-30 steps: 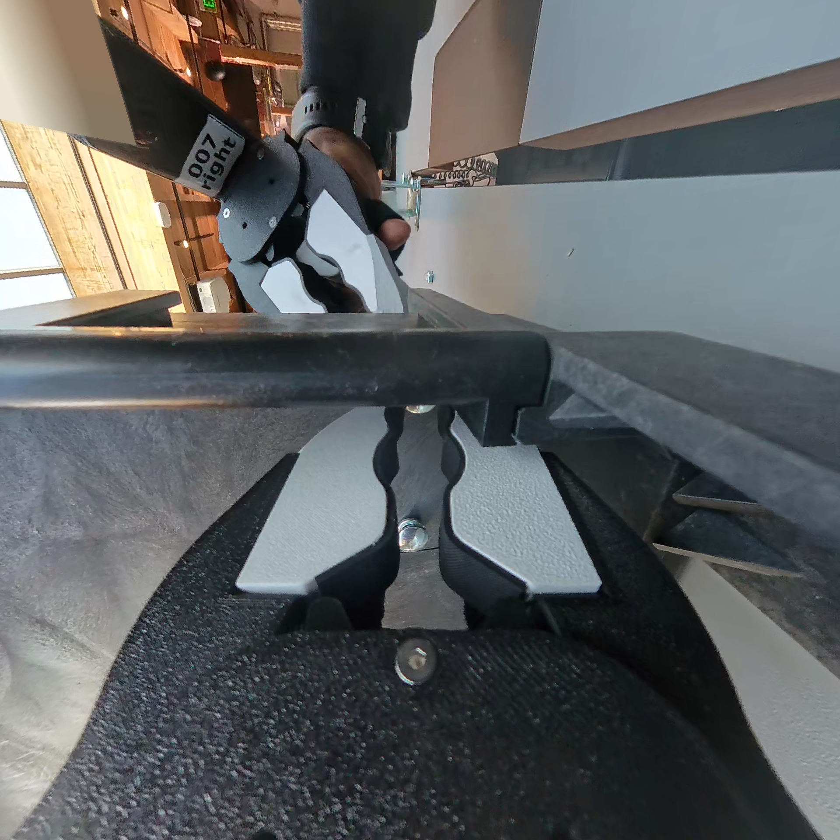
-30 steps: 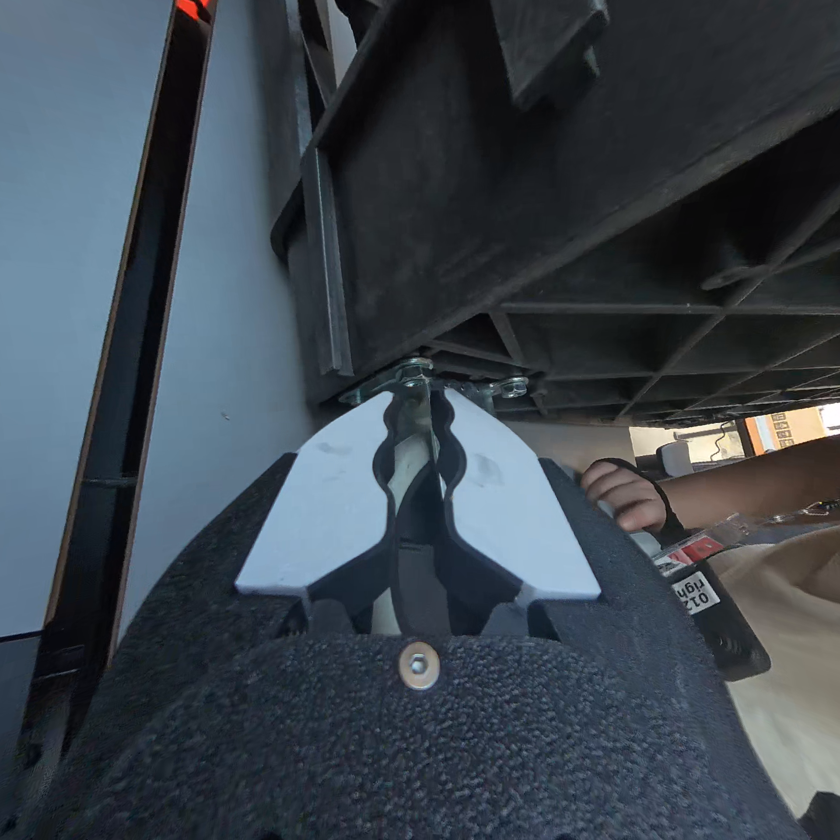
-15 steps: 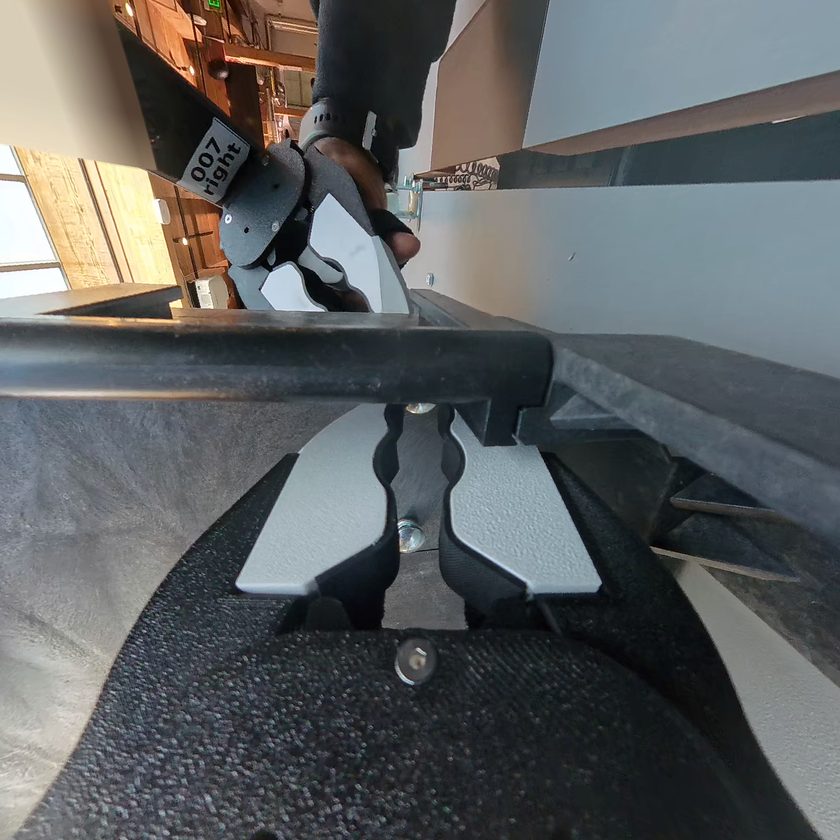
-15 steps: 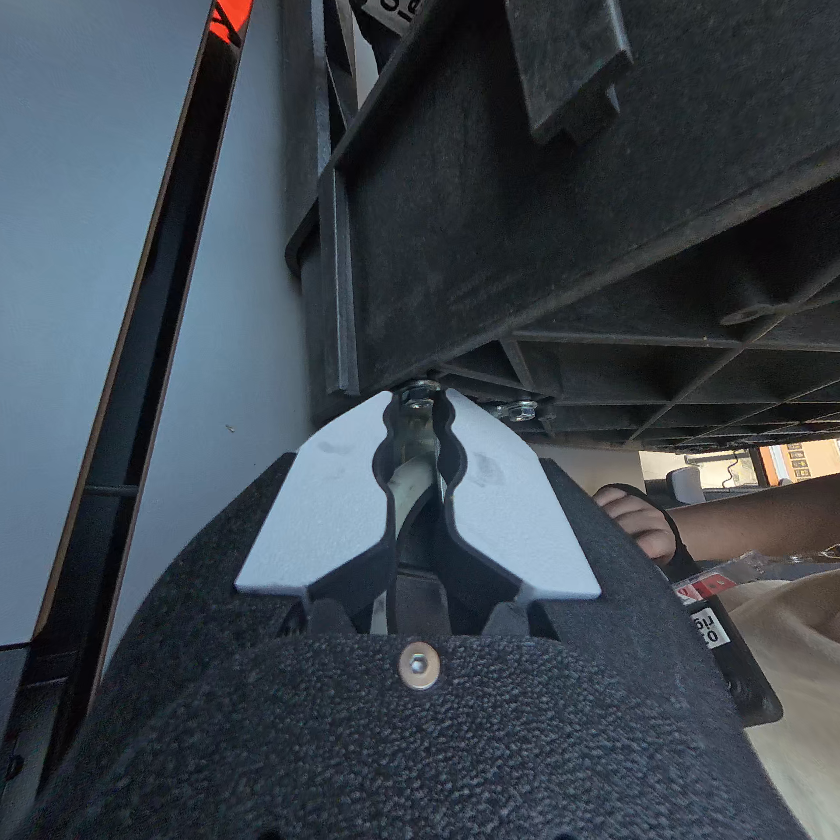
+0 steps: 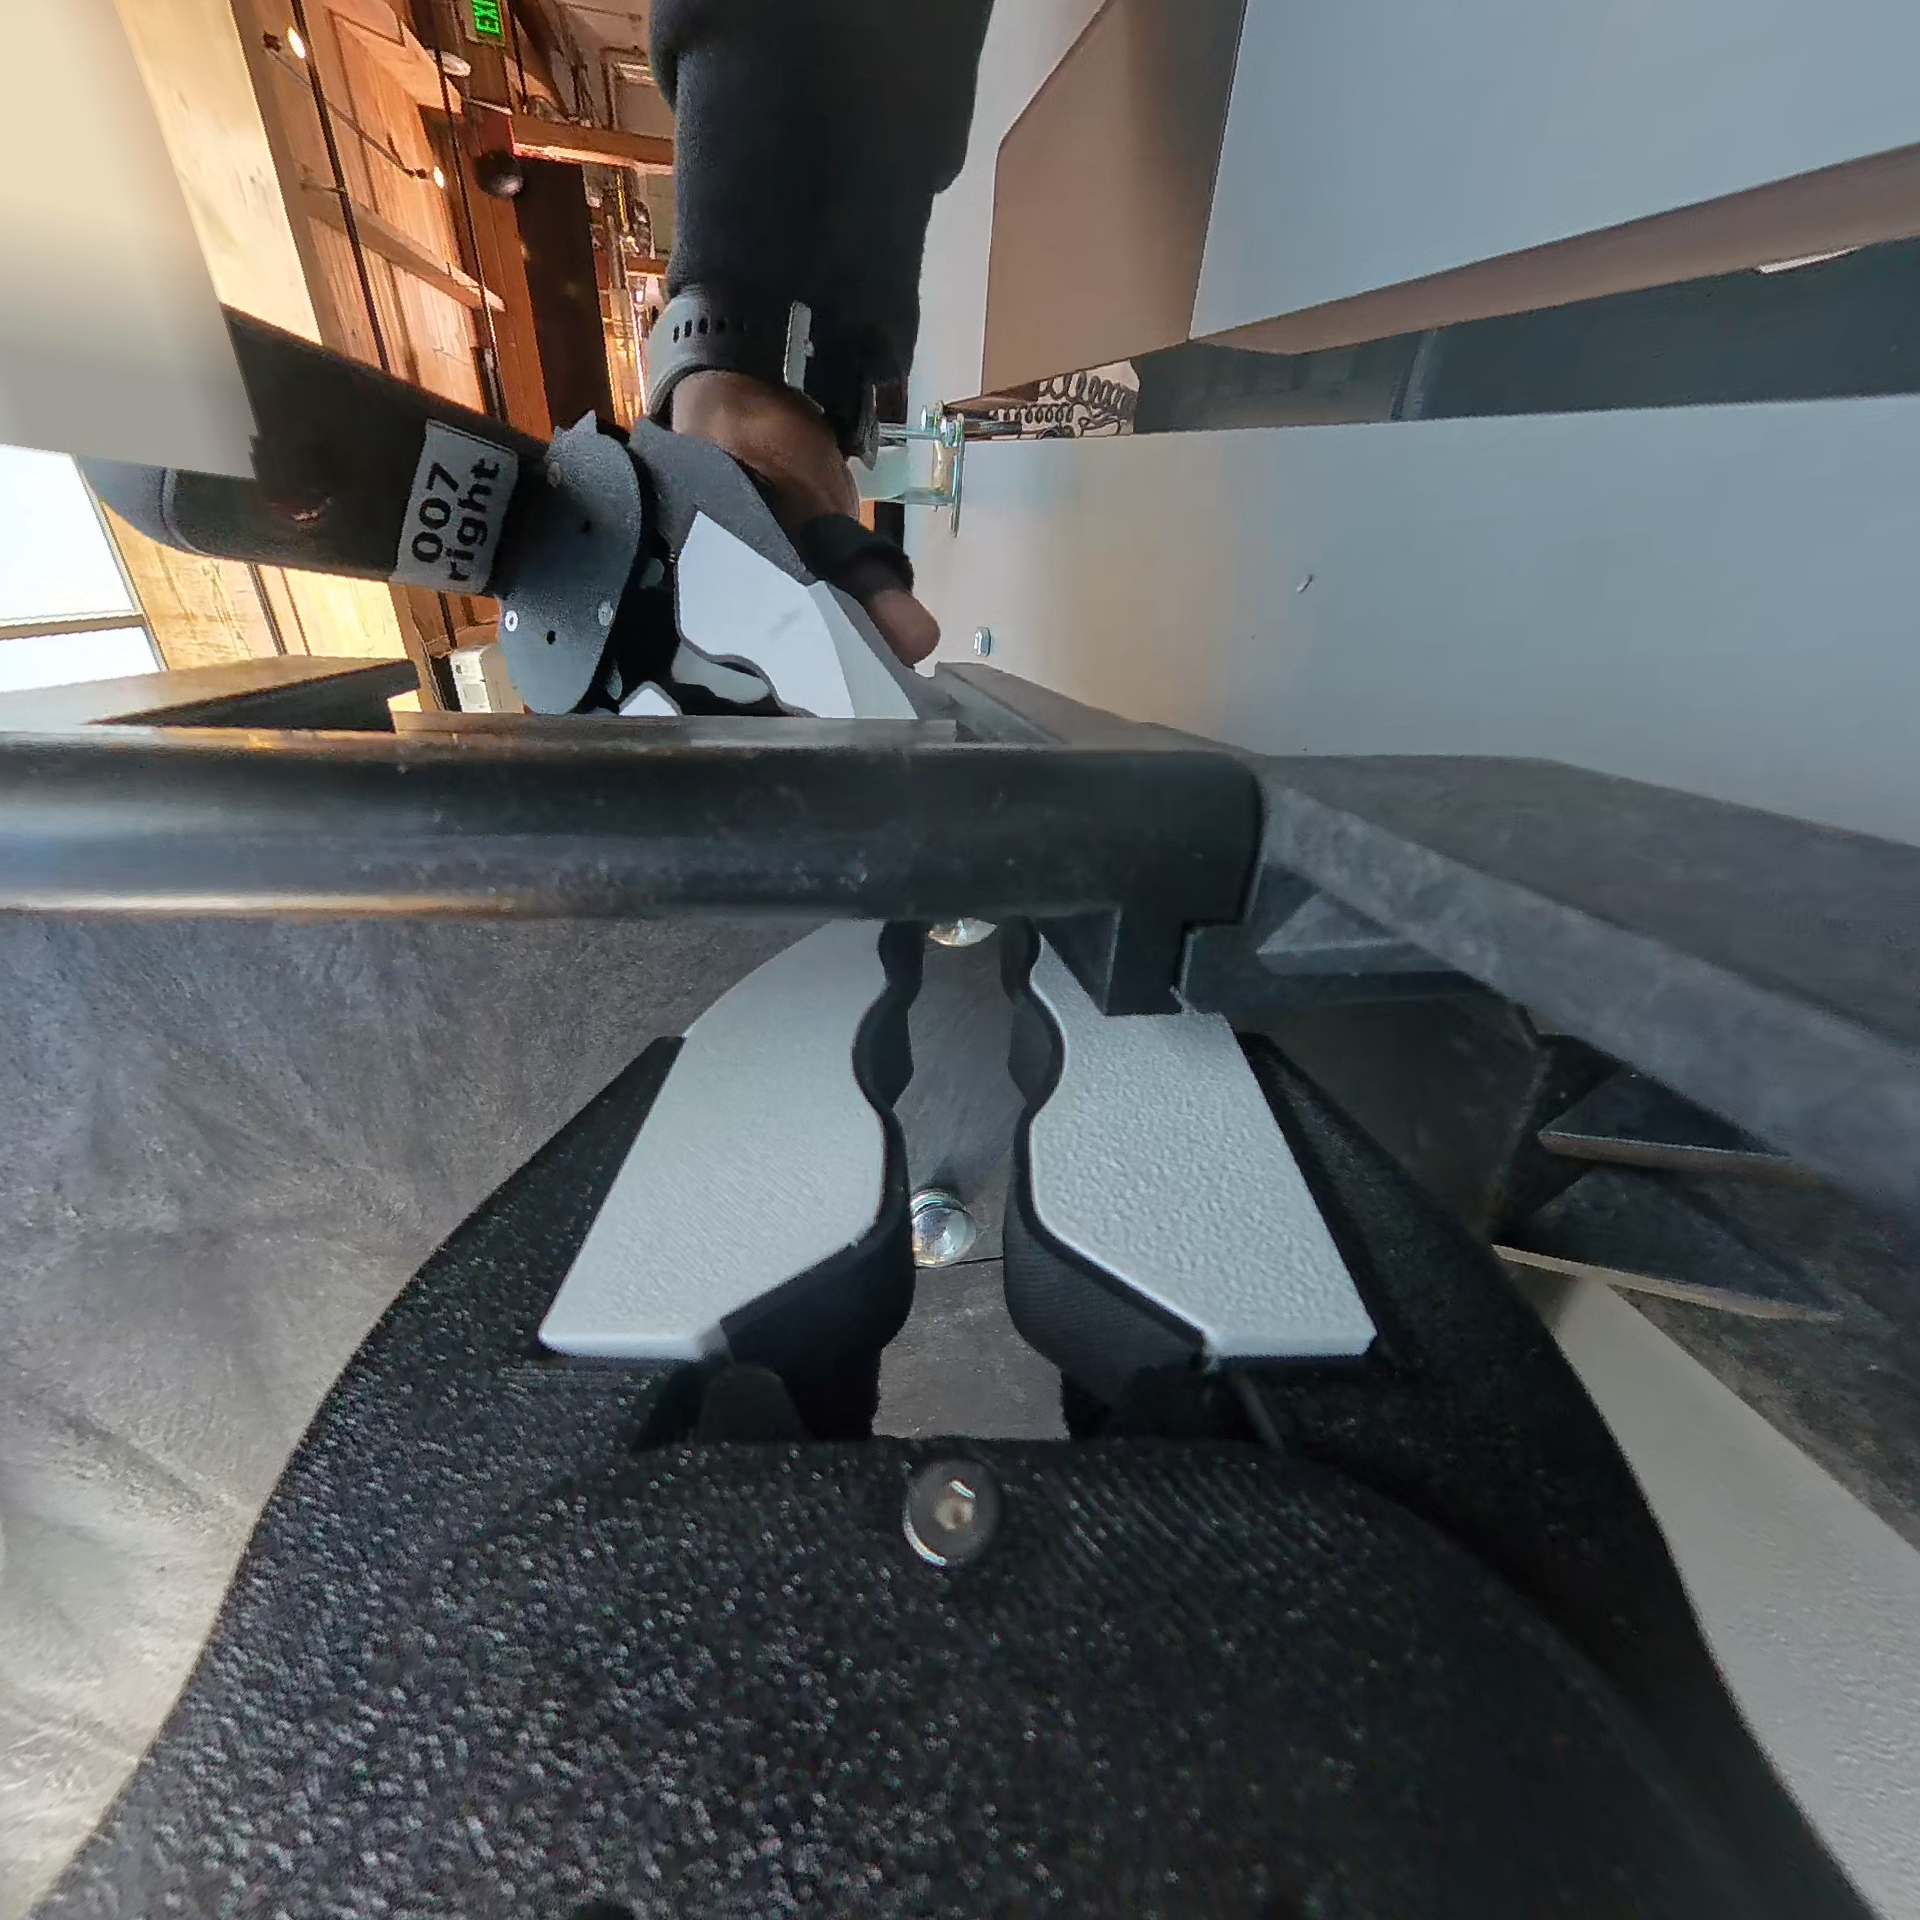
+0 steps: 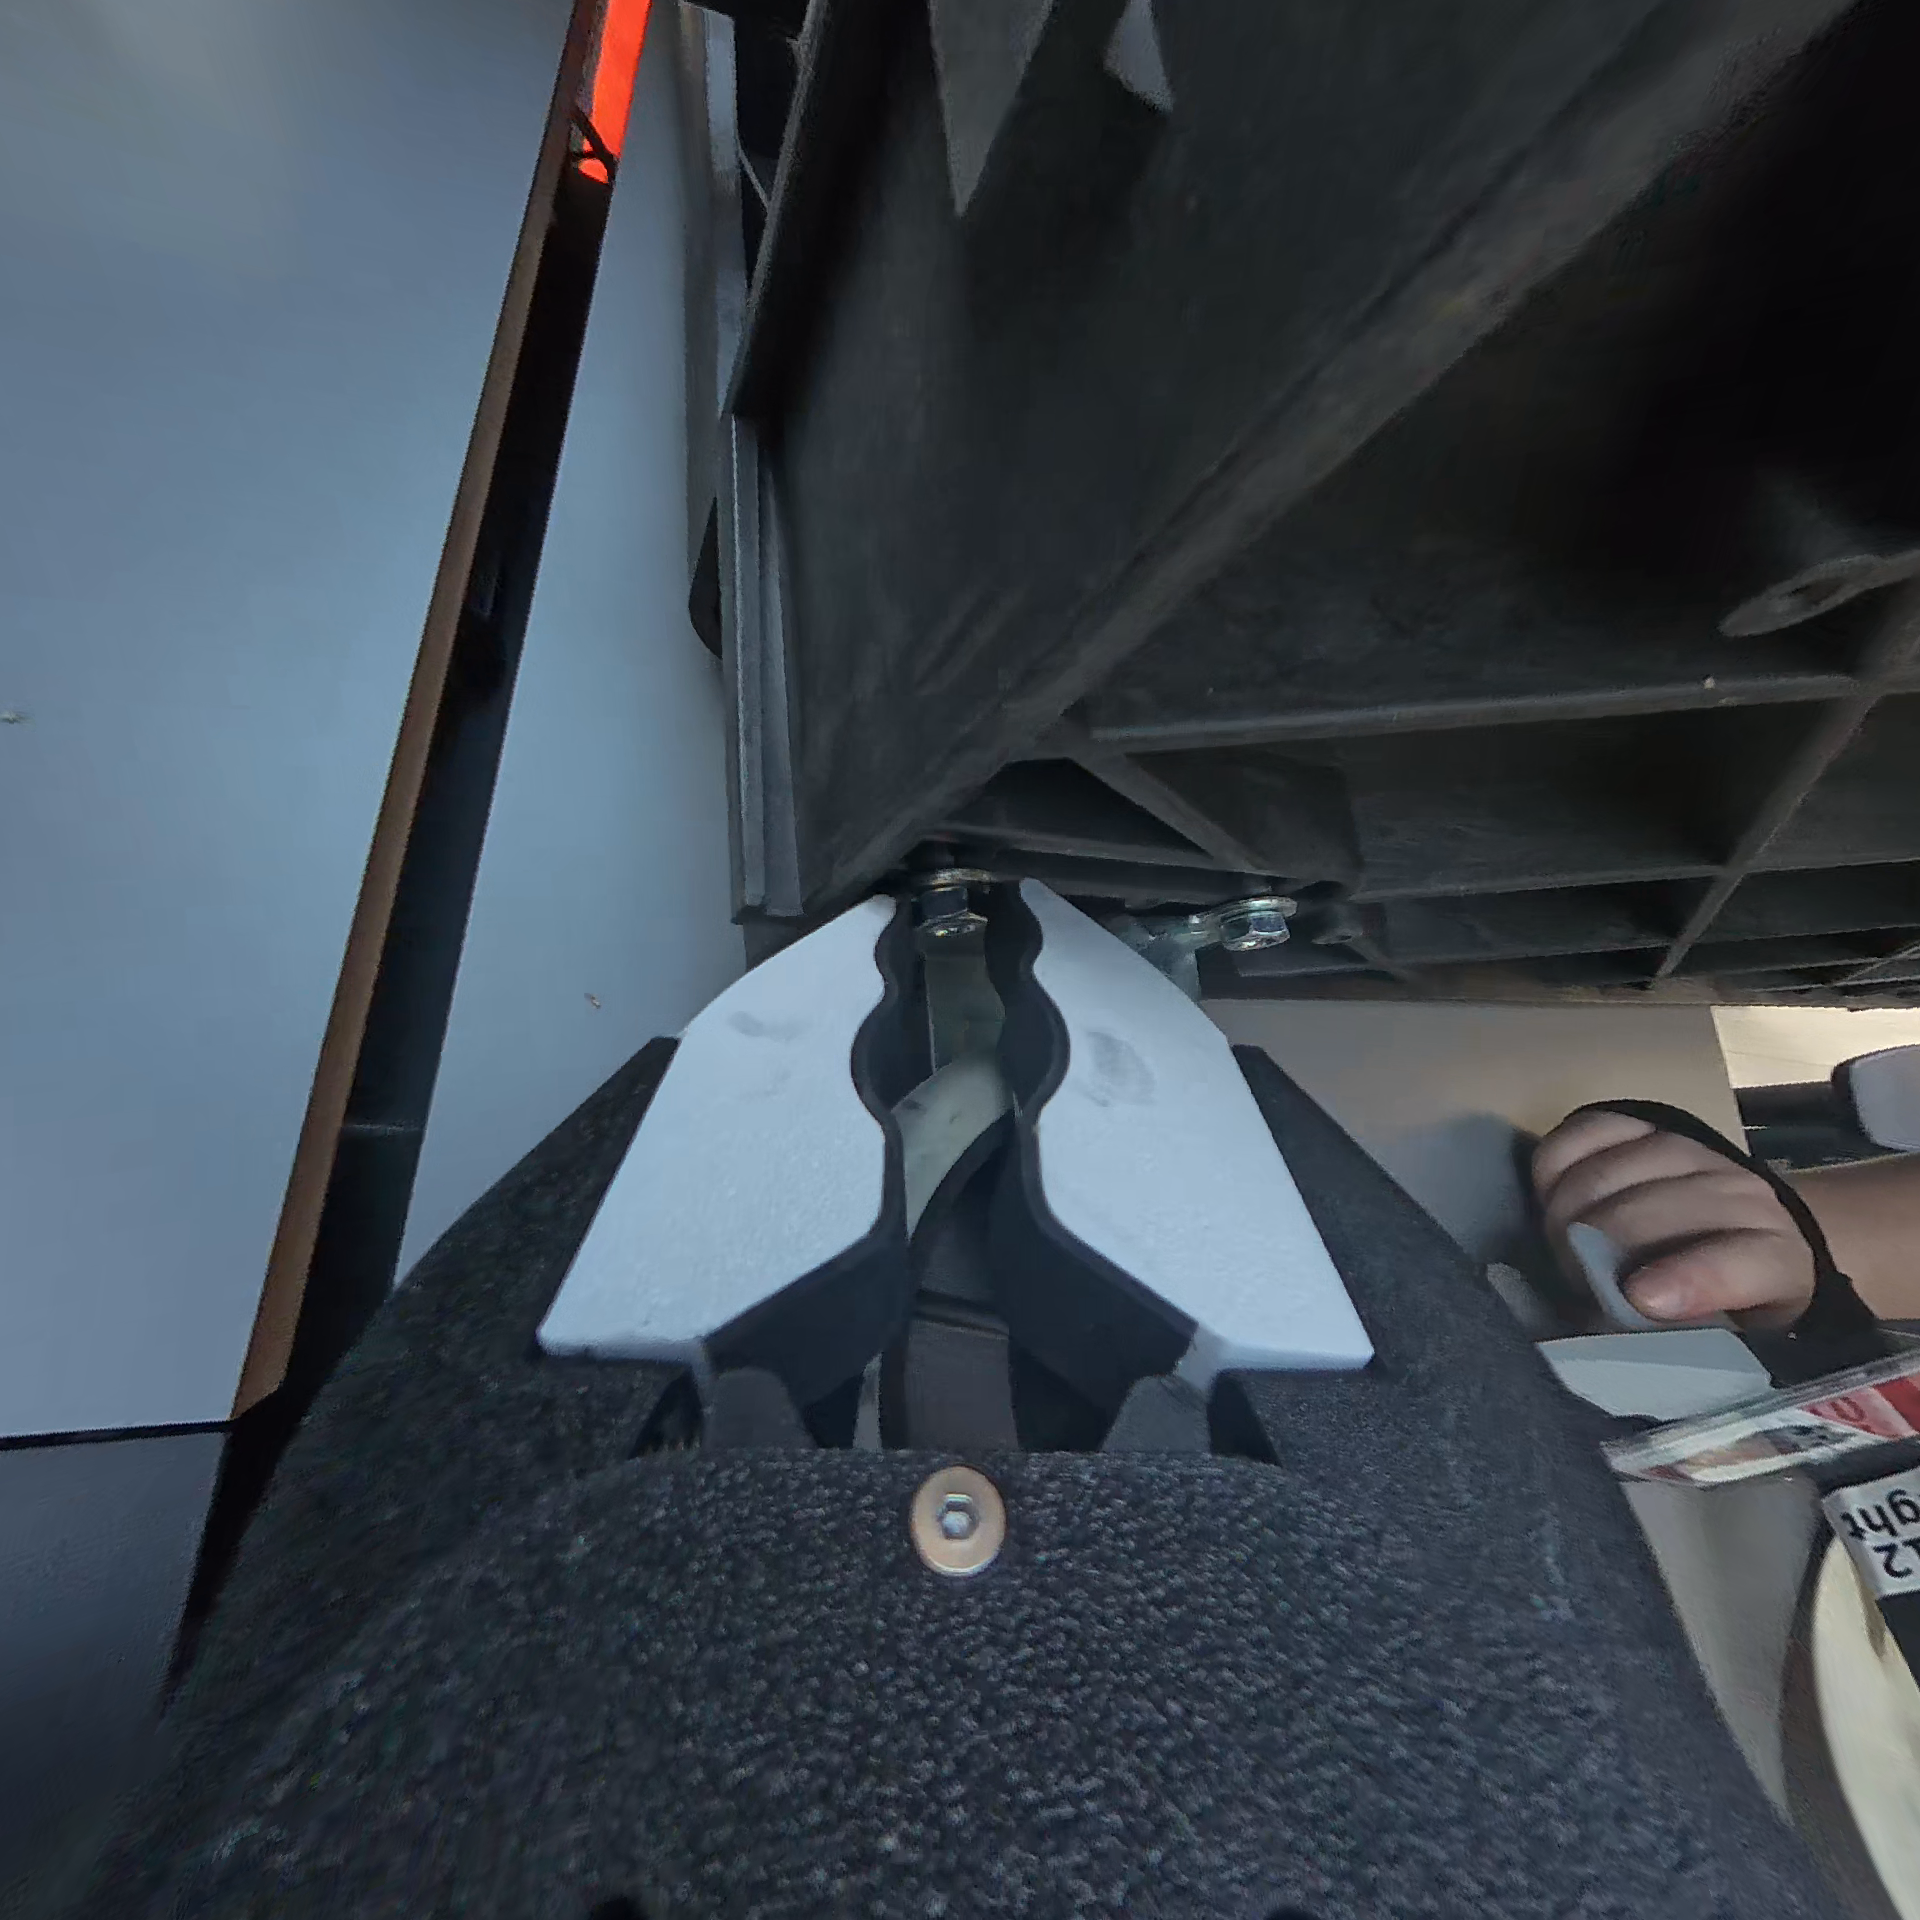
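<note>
Left wrist view: the left hand-held gripper (image 5: 961,935) reaches under the rim (image 5: 623,821) of a black bin (image 5: 260,1091) that fills the middle of the frame. Its fingers are drawn in on a grey metal strip (image 5: 956,1091) with bolts, which fills the narrow gap between the pads. The fingertips are hidden behind the rim. At upper centre, the right hand-held gripper (image 5: 707,665) meets the bin's far edge, with a hand (image 5: 779,468) on it. A grey wall panel (image 5: 1507,582) is at the right.

Right wrist view: the ribbed underside of the bin (image 6: 1351,468) fills the upper right. The right hand-held gripper (image 6: 951,914) is closed around a bolted metal bracket (image 6: 961,1029) at lower centre. The other hand (image 6: 1683,1216) is at the right edge.

Assessment: the bin looks like stiff moulded plastic, bulky and probably fairly heavy. Its textured walls should not be slippery. The bolted metal fittings, one at each end, look like the firmest places to hold it, but each is narrow, so the bin may tilt.
</note>
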The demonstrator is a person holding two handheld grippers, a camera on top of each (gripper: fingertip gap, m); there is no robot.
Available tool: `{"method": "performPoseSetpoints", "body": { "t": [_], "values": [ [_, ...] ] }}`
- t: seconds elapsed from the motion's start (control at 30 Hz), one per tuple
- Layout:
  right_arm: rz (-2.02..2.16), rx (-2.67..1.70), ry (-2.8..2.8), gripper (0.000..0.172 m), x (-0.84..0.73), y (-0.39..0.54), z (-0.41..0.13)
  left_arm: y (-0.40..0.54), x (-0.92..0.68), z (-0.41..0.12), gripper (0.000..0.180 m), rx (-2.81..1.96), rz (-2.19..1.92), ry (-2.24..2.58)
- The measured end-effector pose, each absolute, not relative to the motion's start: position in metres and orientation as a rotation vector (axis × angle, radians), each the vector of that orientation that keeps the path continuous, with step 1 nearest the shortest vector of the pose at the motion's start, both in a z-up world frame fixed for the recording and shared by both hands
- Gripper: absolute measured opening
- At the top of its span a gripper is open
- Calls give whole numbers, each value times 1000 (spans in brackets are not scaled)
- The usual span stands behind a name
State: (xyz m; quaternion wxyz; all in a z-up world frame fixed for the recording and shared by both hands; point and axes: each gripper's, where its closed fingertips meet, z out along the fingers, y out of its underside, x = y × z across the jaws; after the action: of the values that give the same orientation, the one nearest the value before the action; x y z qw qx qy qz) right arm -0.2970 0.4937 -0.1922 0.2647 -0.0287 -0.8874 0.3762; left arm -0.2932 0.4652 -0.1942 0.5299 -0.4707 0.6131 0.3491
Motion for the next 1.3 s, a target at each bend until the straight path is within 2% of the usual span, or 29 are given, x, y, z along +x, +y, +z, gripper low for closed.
{"method": "performPoseSetpoints", "body": {
  "t": [0.13,0.33,0.6,0.77,1.3],
  "values": [
    [1077,-207,-2500,14,-297,494,-193,465,-293,-194,15,-1112,844,1469],
    [1277,-642,-2637,13,-294,494,-197,465,-293,-194,15,-1113,844,1468],
    [1046,-314,-2408,18,-298,498,-192,465,-294,-193,15,-1120,841,1461],
    [1024,-217,-2414,12,-296,499,-193,465,-294,-193,15,-1122,837,1456],
    [954,-59,-2417,15,-298,494,-194,465,-294,-193,15,-1121,831,1456]
  ]
}}
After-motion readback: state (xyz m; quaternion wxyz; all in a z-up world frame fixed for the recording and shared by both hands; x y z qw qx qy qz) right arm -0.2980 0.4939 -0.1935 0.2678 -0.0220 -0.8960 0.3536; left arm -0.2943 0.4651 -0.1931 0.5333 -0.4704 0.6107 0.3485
